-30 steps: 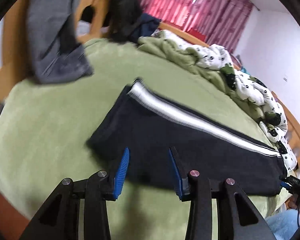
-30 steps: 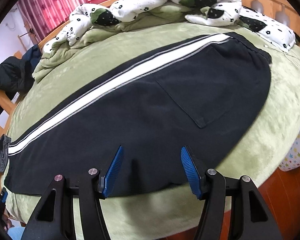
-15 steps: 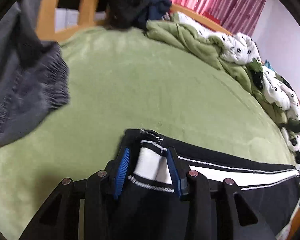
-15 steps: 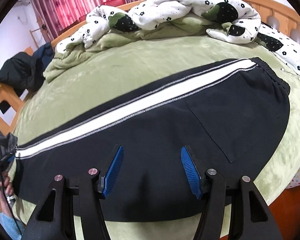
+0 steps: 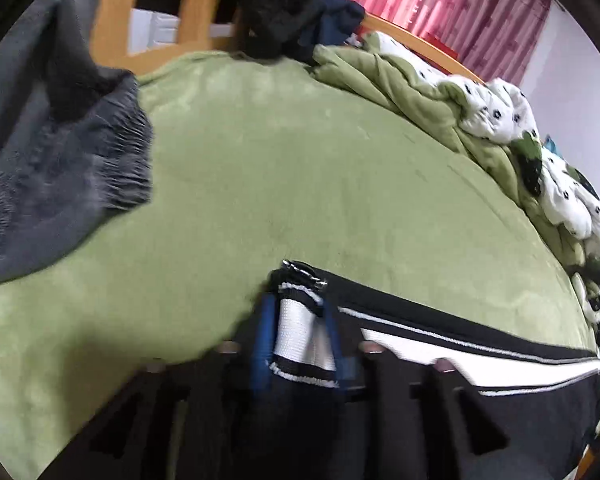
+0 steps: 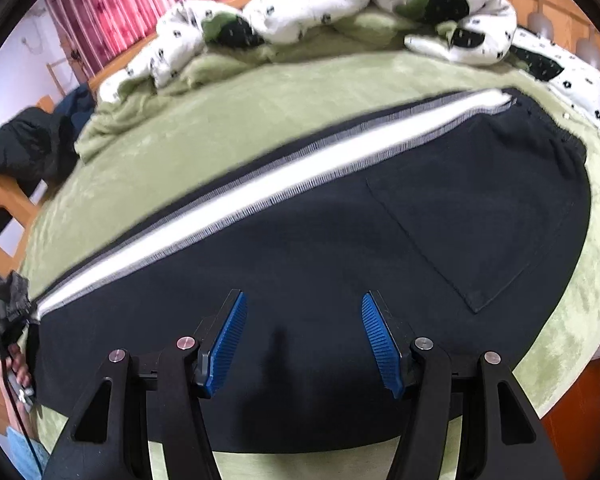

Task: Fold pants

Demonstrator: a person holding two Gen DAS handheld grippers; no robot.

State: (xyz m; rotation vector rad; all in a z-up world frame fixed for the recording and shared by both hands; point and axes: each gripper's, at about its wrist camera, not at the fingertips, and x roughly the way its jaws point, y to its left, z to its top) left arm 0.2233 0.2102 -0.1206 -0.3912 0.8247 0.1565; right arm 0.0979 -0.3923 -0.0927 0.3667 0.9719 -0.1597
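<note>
Opening left gripper [image 5: 298, 344] straddling pants [image 6: 300, 300] hem, right gripper [image 6: 302, 340] spread, grasping nothing

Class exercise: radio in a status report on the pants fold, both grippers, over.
Left gripper at the pants cuff, white stripe between its jaws, jaws opening. Right gripper open over the dark fabric, holding nothing. Grey garment lies apart; nothing obstructing.
</note>
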